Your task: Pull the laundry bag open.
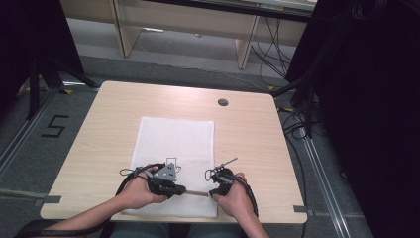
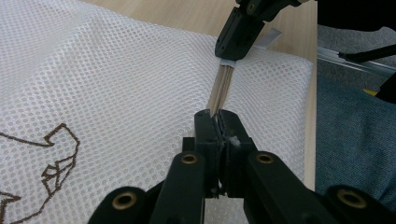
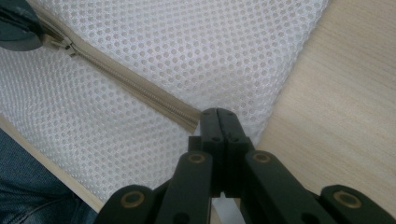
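Note:
A white mesh bag (image 1: pixel 173 144) lies flat on the wooden table (image 1: pixel 247 134), with a beige zipper (image 1: pixel 196 193) along its near edge. My left gripper (image 1: pixel 181 189) is shut on the zipper pull; in the left gripper view its jaws (image 2: pixel 217 116) meet over the zipper (image 2: pixel 224 84). My right gripper (image 1: pixel 212 191) is shut on the zipper's end at the bag's near right corner; its jaws (image 3: pixel 218 113) pinch the end of the tape (image 3: pixel 140 93). The two grippers face each other, a short length of zipper apart. The slider (image 3: pixel 63 44) sits by the left gripper (image 3: pixel 18 28).
The table's near edge (image 3: pixel 56 175) runs just behind both hands, with the person's blue trousers (image 2: pixel 355 140) below it. A brown line drawing (image 2: pixel 51 163) is printed on the mesh. A round cable grommet (image 1: pixel 223 102) sits at the table's far side. Dark stands (image 1: pixel 34 74) flank the table.

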`<state>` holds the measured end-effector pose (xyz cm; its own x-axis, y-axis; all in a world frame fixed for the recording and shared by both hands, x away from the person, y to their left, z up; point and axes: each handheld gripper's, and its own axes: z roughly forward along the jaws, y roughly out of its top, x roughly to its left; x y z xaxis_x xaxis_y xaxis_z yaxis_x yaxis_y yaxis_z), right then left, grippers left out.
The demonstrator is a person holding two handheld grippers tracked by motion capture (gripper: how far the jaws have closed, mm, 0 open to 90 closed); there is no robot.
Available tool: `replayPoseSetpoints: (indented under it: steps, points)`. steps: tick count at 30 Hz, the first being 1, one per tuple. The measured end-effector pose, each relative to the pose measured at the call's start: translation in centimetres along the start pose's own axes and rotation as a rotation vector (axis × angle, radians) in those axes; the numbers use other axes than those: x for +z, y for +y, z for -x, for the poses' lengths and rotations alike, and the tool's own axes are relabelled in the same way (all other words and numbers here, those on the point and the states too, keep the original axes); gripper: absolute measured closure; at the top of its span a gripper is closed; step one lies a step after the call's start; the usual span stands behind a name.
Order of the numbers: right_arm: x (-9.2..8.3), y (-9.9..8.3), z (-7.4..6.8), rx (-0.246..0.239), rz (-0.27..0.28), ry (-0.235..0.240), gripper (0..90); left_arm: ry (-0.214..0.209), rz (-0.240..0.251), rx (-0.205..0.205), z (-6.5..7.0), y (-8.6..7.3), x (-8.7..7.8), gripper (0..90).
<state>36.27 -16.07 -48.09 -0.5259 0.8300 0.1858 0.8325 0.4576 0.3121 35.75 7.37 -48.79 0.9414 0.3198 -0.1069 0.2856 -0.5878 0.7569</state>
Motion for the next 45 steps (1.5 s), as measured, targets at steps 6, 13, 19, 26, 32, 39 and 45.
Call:
replayPoseSetpoints:
  steps: [6, 13, 19, 26, 32, 39, 45]
  points:
    - [0.1, 0.0, 0.1, -0.011, 0.002, -0.009, 90.0, 0.006, -0.002, -0.01, 0.0, -0.1, -0.2, 87.2]
    - [0.1, 0.0, 0.0, 0.001, 0.009, 0.0, 90.0, 0.015, -0.01, -0.014, -0.1, -0.4, -0.5, 87.1]
    - [0.0, 0.0, 0.0, -0.001, -0.001, -0.003, 90.0, 0.013, -0.007, -0.016, -0.1, -0.4, -0.5, 87.1]
    - [0.1, 0.0, 0.0, 0.005, -0.002, -0.012, 90.0, 0.014, -0.001, -0.003, -0.4, -0.6, -0.8, 87.1]
    - [0.1, 0.0, 0.1, -0.01, 0.001, -0.011, 90.0, 0.018, -0.001, -0.024, -0.4, -0.7, -1.0, 87.2]
    - [0.1, 0.0, 0.1, -0.009, 0.002, -0.01, 90.0, 0.013, 0.0, -0.024, -0.4, -0.8, -1.1, 87.1]
    - [0.1, 0.0, 0.1, -0.006, 0.0, -0.003, 90.0, 0.011, 0.002, -0.009, -0.6, -0.8, -1.2, 87.2]
